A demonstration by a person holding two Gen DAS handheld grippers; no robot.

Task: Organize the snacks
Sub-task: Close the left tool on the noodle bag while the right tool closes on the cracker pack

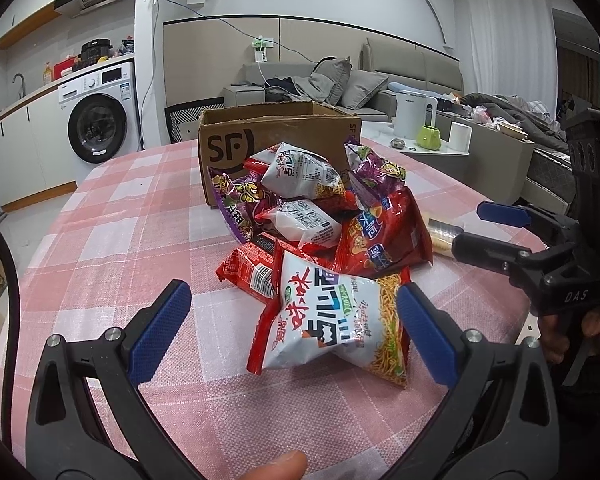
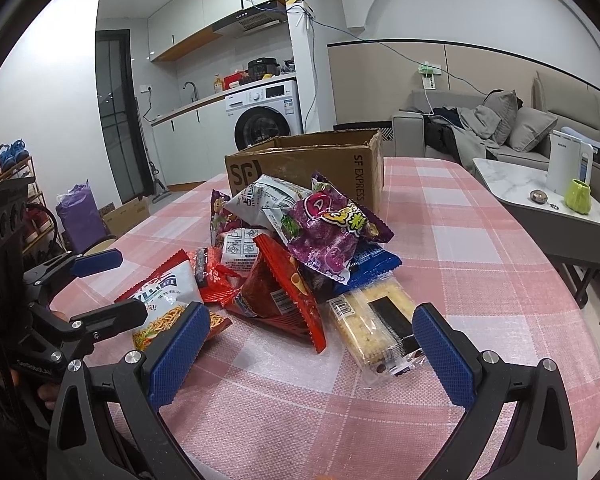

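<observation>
Both grippers spread wide, holding nothing: left gripper (image 1: 292,332) straddles the white noodle-snack bag (image 1: 332,328), right gripper (image 2: 308,344) near the rice-cracker pack (image 2: 374,330). Snacks heaped mid-tabletop before the SF box (image 1: 276,136). Puffy foil could squirt out, toppling the pile.

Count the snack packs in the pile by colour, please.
White packs: 3
Purple packs: 2
Red packs: at least 2
Blue pack: 1
Clear cracker pack: 1
Total: 9 visible; more may be hidden underneath.
</observation>
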